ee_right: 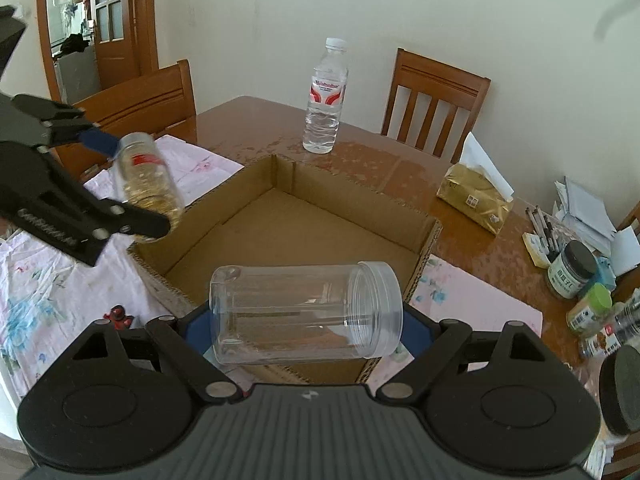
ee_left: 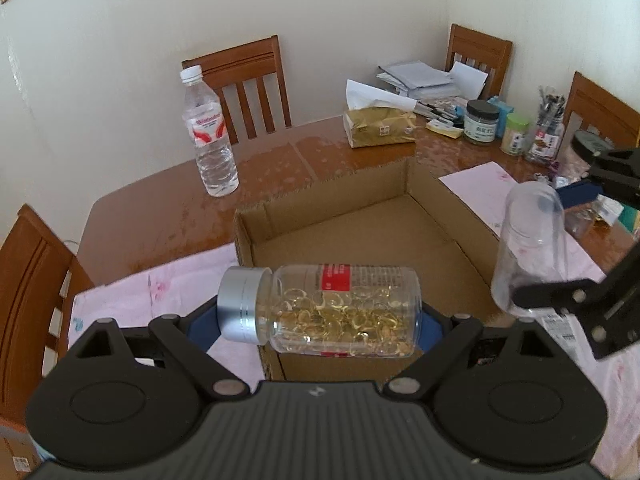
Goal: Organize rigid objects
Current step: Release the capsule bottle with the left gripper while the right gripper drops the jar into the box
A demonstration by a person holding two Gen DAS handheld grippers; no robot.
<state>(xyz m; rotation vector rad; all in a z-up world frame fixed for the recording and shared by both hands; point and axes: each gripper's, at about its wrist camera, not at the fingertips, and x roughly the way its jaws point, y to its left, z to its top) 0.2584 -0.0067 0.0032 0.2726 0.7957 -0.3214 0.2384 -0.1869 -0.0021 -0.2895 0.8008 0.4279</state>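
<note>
**Two jars held over an open carton**

A brown wooden table (ee_left: 160,216) carries a pale pink floral cloth (ee_right: 48,280), and on that cloth stands an open cardboard box (ee_left: 424,184), its floor bare. A water bottle (ee_left: 208,136) stands upright on the table beyond the box, with a gold tissue box (ee_left: 380,126) and a clutter of small jars farther right.

The left gripper (ee_left: 320,322) pinches a capsule jar (ee_left: 340,308) end to end — silver cap against one blue pad, base against the other — lying sideways above the box's near wall. The right gripper (ee_right: 306,320) clamps an empty clear jar (ee_right: 304,312) the same way, lidless mouth to the right, over the box's near corner. A small red toy (ee_right: 118,315) lies on the cloth just left of it.
</note>
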